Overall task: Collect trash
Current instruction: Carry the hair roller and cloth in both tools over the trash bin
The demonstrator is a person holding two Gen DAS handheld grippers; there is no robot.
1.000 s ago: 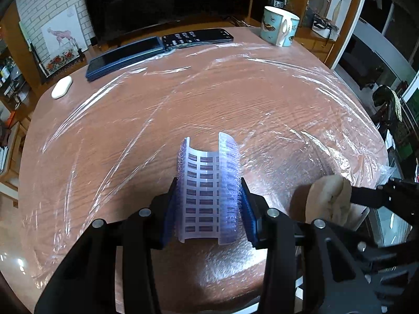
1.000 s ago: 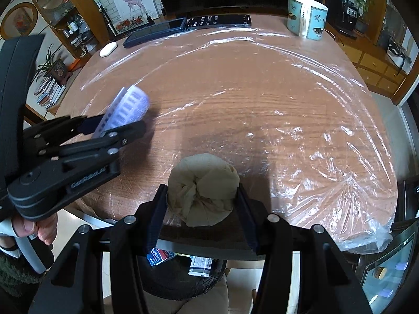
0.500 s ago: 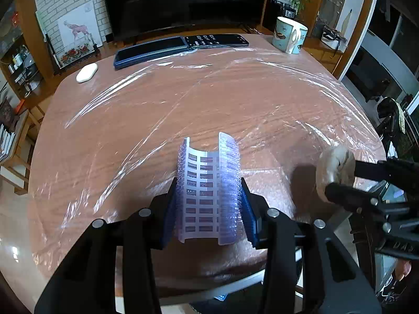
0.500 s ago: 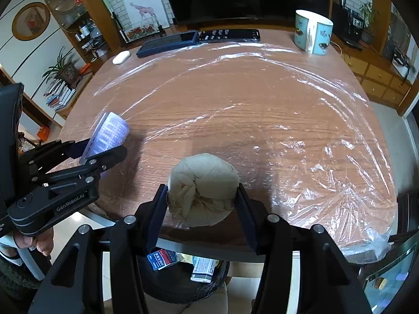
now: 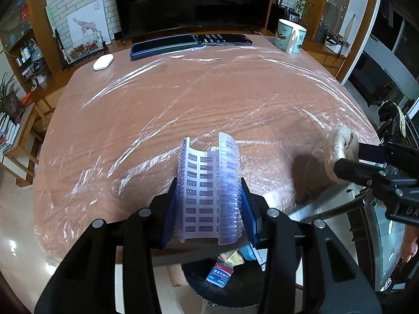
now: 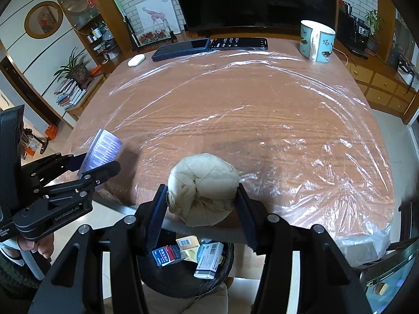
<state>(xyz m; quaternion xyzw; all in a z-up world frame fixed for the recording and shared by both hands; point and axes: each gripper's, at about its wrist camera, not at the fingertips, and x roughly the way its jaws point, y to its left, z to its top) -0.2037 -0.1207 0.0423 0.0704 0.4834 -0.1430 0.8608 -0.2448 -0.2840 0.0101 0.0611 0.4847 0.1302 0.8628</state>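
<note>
My left gripper is shut on a bent, clear blister sheet, held over the near edge of the wooden table. My right gripper is shut on a crumpled beige paper wad, also at the near edge. A black round trash bin sits on the floor below both grippers, with several small boxes inside. In the right wrist view the left gripper and its blister sheet show at the left. In the left wrist view the paper wad shows at the right.
Clear plastic film covers the table. At the far edge lie a dark keyboard, a phone, a white mouse and a teal mug. A person's hand holds the left gripper. Shelves and cabinets surround the table.
Both grippers have drawn back toward the near table edge with their loads, and the trash bin below has come into fuller view. The grips are unchanged.
</note>
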